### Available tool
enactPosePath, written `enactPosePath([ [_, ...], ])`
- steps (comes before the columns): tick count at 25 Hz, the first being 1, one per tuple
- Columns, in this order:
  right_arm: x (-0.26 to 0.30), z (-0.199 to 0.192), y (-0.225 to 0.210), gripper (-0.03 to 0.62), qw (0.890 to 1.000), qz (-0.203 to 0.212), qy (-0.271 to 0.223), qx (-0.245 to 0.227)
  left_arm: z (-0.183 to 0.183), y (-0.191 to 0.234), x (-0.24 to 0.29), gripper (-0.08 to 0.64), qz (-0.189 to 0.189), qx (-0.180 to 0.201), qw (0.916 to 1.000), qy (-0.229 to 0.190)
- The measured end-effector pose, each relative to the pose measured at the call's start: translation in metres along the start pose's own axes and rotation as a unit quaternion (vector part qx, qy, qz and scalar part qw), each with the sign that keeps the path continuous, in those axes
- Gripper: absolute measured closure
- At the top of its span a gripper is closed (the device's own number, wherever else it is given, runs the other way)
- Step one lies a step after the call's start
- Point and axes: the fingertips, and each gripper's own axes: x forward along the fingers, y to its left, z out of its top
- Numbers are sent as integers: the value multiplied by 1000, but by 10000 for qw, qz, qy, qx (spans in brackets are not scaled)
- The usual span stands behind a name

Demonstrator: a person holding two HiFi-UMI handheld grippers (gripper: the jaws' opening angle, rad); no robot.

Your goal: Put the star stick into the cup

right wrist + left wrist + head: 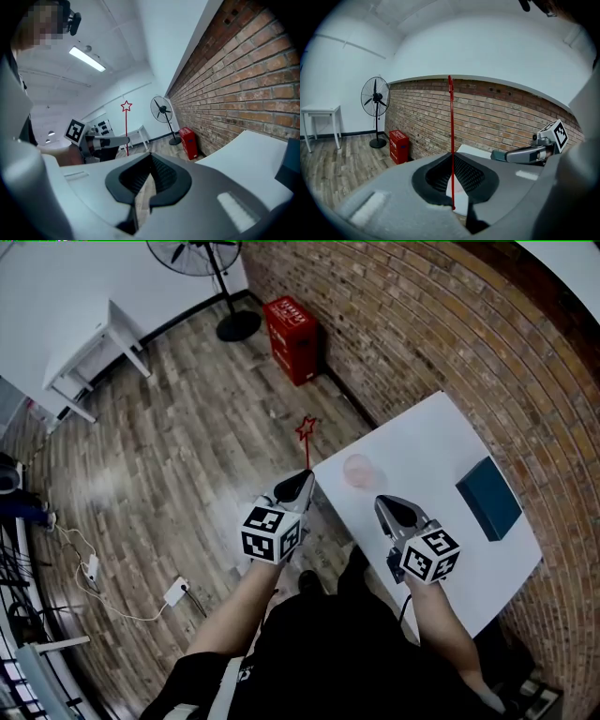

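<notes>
The room has a wooden floor [178,427], a brick wall [422,324] and a fan [202,259] in the corner. A white table [422,442] stands against the wall. On it are the cup [358,471], near the left edge, and a dark box [489,497] well apart from it. The left gripper [302,481] is closed on the lower end of the red stick [307,454], with the jaws pressed on it from both sides. The stick stands upright, with the star [306,427] at the top. It hangs over the floor just beside the table edge, so it is near the cup but not yet above it. I think it is held low and vertical so that the free bottom end can go down into the cup first. The right gripper [382,504] hovers over the table near the cup. Its jaws are together with nothing between them, perhaps ready to steady the cup if it tips. The next move seems to be a short shift to the right, and then lowering.
</notes>
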Motion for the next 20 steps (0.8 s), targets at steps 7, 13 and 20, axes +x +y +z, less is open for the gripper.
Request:
enactPosePath([
  [7,10,18,-46,592,9998,-123,-55,126,28,-5,57,545,-213,84,9997,-45],
  [13,18,13,-55,592,9996,-116,31,237,32,-16,95,545,-479,123,9988,17],
  [20,9,9,-67,592,9990,-274,90,342,18,-37,127,545,-969,50,9953,36],
])
